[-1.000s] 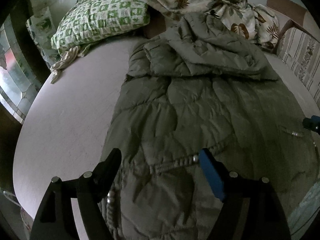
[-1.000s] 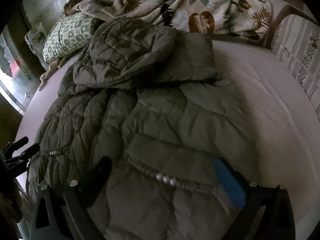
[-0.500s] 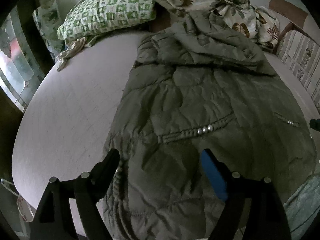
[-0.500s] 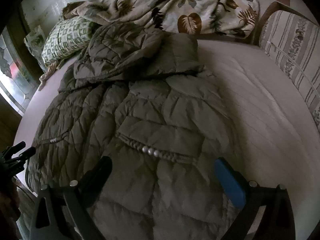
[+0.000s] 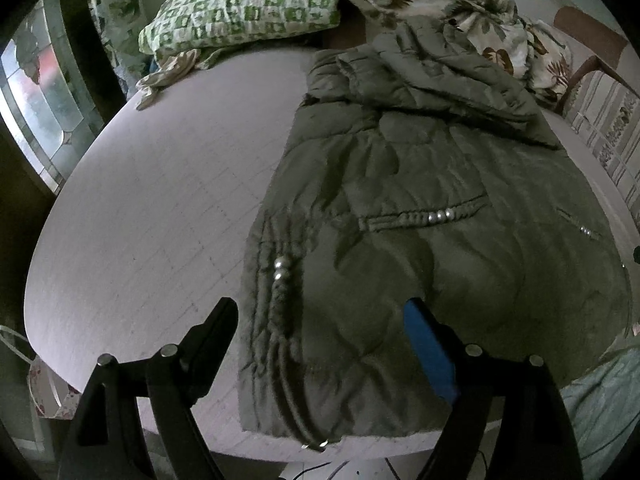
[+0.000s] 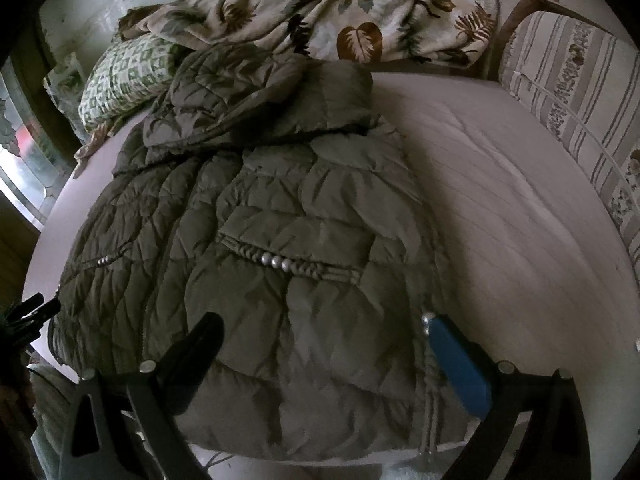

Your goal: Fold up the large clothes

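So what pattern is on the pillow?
Green and white checks on the pillow, clearest in the left wrist view.

Left claw [image 5: 320, 320] gapes, empty, over the quilted coat's [image 5: 420, 240] hem on the bed [image 5: 160, 200].

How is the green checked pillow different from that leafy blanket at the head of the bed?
The pillow has a small green-and-white check, while the blanket carries large brown leaf prints on cream. The pillow lies plump and smooth; the blanket is crumpled in a loose heap. The pillow sits off to one side, but the blanket sprawls behind the olive quilted coat. Both rest at the far end of the bed.
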{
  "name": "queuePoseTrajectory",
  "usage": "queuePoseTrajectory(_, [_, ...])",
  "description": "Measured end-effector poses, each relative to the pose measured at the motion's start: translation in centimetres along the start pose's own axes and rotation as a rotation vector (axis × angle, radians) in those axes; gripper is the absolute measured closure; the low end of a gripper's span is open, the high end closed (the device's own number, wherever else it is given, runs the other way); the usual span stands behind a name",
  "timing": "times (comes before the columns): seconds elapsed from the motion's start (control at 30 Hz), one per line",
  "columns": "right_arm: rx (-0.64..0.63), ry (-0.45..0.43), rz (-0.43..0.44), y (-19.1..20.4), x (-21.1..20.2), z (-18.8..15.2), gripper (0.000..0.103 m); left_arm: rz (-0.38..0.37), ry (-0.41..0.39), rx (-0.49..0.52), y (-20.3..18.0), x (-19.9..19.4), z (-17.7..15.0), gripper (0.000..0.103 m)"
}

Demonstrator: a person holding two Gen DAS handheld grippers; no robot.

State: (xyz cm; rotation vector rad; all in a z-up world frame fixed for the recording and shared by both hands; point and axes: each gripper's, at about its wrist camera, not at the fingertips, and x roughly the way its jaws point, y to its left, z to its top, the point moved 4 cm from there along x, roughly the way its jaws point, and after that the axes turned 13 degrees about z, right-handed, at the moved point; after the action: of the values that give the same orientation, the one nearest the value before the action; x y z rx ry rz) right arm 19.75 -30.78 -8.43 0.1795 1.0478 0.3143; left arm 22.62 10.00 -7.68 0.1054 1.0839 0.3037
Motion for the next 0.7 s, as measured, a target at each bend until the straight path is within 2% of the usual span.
queuePoseTrajectory(0.17, [0.004, 0.001, -0.006, -0.7, -0.7, -0.7, 0.000, 0.001, 0.009, -0.017, 1.5, -0.1, -0.9, 0.018])
queuePoseTrajectory(0.47, [0.068, 0.027, -0.024, -3.7, -1.1, -2.8, 0.000, -0.039, 0.082, -0.093, 5.0, 1.5, -2.7, 0.018])
queuePoseTrajectory(0.7, [0.131, 0.043, -0.034, -6.3, -1.2, -3.8, 0.000, -0.086, 0.134, -0.119, 4.9, 2.9, -3.5, 0.017])
